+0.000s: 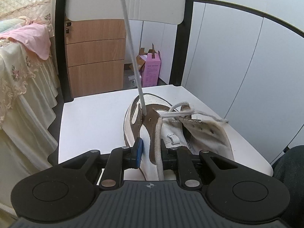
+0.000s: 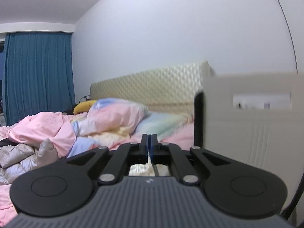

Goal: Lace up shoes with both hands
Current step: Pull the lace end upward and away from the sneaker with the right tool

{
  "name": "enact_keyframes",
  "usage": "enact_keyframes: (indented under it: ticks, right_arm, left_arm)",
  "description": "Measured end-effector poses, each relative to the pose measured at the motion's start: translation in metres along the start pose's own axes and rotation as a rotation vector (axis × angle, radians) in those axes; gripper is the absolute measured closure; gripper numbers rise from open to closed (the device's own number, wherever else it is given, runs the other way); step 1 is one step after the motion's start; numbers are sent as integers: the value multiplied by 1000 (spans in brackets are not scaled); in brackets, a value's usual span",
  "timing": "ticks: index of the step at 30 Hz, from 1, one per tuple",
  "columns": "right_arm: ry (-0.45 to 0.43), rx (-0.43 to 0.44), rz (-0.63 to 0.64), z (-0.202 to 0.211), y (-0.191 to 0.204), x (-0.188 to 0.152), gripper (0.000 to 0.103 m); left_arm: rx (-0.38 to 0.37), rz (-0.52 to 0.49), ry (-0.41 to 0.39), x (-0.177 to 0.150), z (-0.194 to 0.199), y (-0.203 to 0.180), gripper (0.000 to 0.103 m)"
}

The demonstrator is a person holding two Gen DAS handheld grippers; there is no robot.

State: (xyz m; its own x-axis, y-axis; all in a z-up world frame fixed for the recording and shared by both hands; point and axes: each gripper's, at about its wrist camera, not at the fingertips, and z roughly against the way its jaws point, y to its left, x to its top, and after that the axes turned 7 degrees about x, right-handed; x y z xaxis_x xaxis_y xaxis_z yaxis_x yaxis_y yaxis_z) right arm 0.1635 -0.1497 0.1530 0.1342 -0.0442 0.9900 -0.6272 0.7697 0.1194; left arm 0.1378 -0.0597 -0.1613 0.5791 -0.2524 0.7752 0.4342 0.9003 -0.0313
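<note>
A white and brown shoe (image 1: 205, 133) lies on a white chair seat (image 1: 91, 125), toe pointing away. My left gripper (image 1: 151, 150) is shut on the shoe's brown eyelet flap (image 1: 152, 119), with a thick lace strand (image 1: 158, 142) running down between its fingers. A thin taut shoelace (image 1: 131, 43) rises from an eyelet in that flap and leaves the top of the left wrist view. A frayed loose lace end (image 1: 209, 116) lies over the tongue. In the right wrist view my right gripper (image 2: 149, 142) is raised and shut, with a pale lace strand (image 2: 152, 160) showing just behind its pads.
The chair's backrest (image 1: 125, 0) with its black uprights stands behind the shoe, and shows as a white panel (image 2: 247, 123). A wooden drawer unit (image 1: 95, 57) and a pink box (image 1: 152, 70) sit beyond. A bed (image 1: 22, 76) lies left, white wardrobe doors (image 1: 237, 66) right.
</note>
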Motion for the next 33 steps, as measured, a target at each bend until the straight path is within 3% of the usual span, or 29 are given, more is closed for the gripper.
enact_keyframes:
  ticks: [11, 16, 24, 33]
  right_arm:
    - [-100, -2, 104, -13, 31, 68, 100]
    - [-82, -59, 138, -27, 27, 73, 100]
    - [5, -132, 118, -35, 11, 39, 100]
    - [104, -237, 39, 5, -15, -30, 100]
  left_arm:
    - [3, -8, -2, 1, -4, 2, 86]
    - [14, -5, -7, 0, -3, 0, 85]
    - [27, -3, 1, 1, -1, -2, 85]
    - [39, 14, 19, 2, 7, -3, 85]
